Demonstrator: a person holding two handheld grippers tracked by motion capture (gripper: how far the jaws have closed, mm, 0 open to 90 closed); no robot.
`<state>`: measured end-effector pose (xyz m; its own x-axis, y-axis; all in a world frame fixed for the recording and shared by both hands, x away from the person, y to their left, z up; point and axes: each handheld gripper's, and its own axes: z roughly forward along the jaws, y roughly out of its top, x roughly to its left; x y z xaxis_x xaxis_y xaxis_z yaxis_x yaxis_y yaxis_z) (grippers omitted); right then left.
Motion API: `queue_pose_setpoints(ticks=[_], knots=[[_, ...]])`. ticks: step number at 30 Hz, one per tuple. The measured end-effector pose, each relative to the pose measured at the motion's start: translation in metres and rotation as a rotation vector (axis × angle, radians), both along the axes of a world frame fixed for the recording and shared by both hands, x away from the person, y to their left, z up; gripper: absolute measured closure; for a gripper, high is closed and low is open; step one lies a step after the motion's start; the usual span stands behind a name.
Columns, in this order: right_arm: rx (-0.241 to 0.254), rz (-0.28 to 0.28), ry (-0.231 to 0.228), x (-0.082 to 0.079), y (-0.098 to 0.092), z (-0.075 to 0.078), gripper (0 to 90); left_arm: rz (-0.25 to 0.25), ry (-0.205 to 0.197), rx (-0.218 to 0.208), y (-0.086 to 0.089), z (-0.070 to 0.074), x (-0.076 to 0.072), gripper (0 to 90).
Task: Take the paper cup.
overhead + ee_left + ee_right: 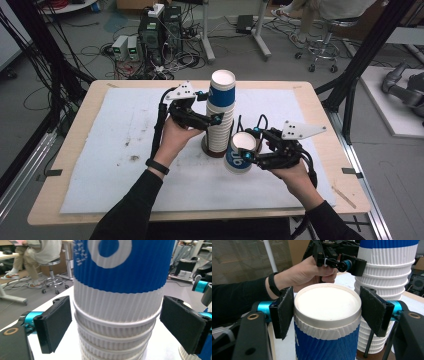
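A tall stack of upturned paper cups (220, 117), topped by a blue one, stands mid-table on the white mat (125, 150). My left gripper (212, 107) reaches in from the left and straddles the stack high up. In the left gripper view its pads (53, 323) sit just off the ribbed white bands of the stack (117, 302), so the left gripper (116, 325) is open. To the right, my right gripper (248, 146) is shut on a single upturned blue cup (239, 156). The right gripper view shows both pads (284, 311) pressing that cup (327, 340) below its white base, with the stack (384, 272) just behind.
The wooden table (320, 115) carries the mat, which has a few dark stains at left. A brown base (206, 149) shows under the stack. Beyond the far edge are computers, cables (155, 45), a stool (325, 45) with a seated person, and black frame posts at both sides.
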<state>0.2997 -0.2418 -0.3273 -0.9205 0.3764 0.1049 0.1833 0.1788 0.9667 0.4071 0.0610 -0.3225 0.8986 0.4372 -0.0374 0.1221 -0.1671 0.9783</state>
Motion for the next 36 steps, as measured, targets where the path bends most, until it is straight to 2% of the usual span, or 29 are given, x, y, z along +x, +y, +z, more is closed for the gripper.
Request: queue_pose_setpoints(ticks=[8,19,29,36], knots=[[0.003,0.012,0.004,0.003,0.003,0.0,31.4,0.01,-0.005,0.036,0.009,0.007,-0.009,9.3],[0.009,0.026,0.007,0.008,0.008,0.0,31.4,0.064,-0.03,0.059,0.029,0.01,-0.028,8.8],[0.01,0.032,0.014,0.014,0.011,-0.002,31.4,0.098,-0.03,0.059,0.054,0.001,-0.046,8.9],[0.005,0.037,0.016,0.017,0.014,-0.003,31.4,0.106,-0.016,0.059,0.064,-0.016,-0.066,8.9]])
